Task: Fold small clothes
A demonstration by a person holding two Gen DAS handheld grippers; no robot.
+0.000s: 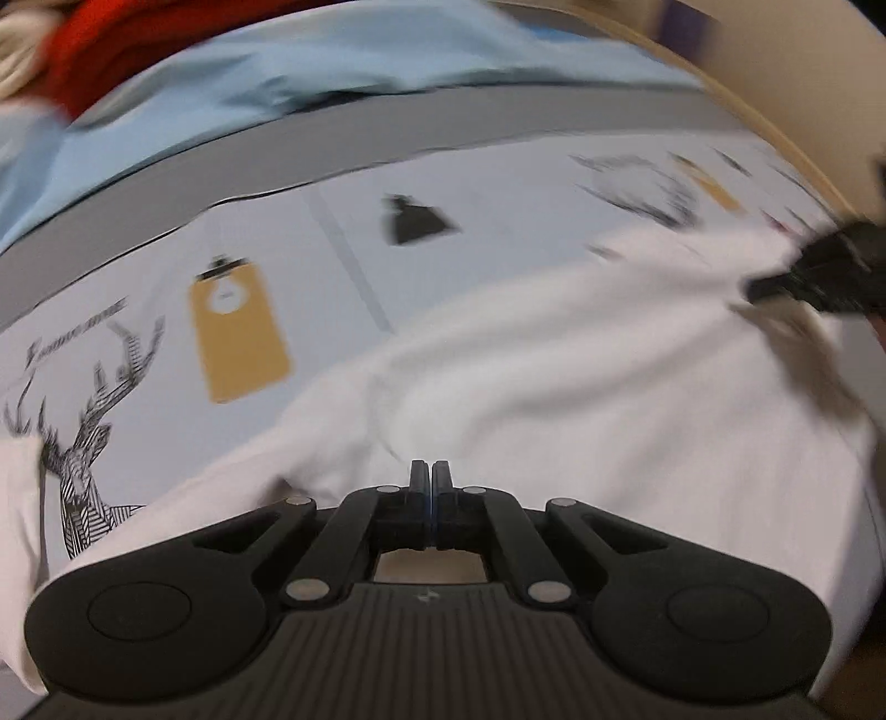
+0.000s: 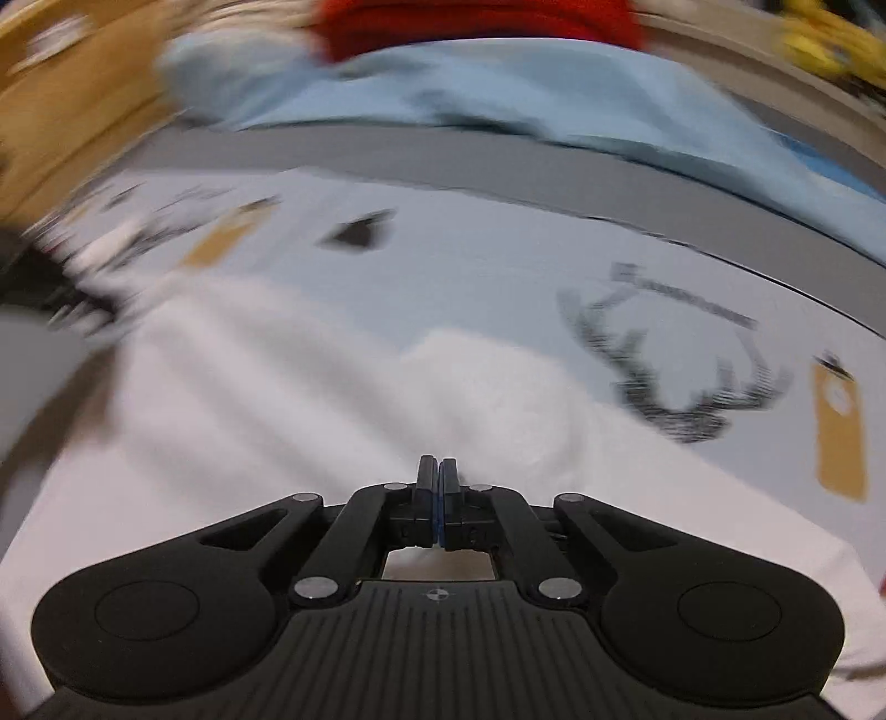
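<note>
Left claw [image 1: 430, 471] was closed, jaws pressed together with no gap; could not tell from the blurred left wrist view whether a fold of cloth was pinched at the tips. Pointed steeply down over a white garment [image 1: 554, 387], which lay directly under and ahead of the fingertips, rumpled into soft ridges. Right claw [image 2: 438, 468] was likewise closed tight, tips at or just above the same white garment [image 2: 277, 399]; whether gripping fabric could not be told. In the left view, seen also at the far right edge as a dark blurred shape [image 1: 819, 271] touching the garment's corner.

Beyond the white garment lay a pale printed cloth [image 1: 332, 266] spread flat, bearing a line-drawn stag's head [image 1: 83, 437], a mustard-yellow tag shape [image 1: 238, 338] and a small black shape [image 1: 418, 221]. Same stag [image 2: 681, 382] and yellow tag [image 2: 839, 426] appeared to the right in the right wrist view. Small lettering above the antlers was too smeared to read.

Past the printed cloth ran a bare grey strip of the desk [image 1: 387, 138], open and flat. Farther back lay a light-blue garment [image 1: 332, 61], and behind it, touching it, a red garment [image 1: 111, 50]. Tan curved edge [image 1: 747, 111] bounded the scene on the right of the left view. Something yellow [image 2: 830, 39] showed at the top right of the right view, too blurred to identify.
</note>
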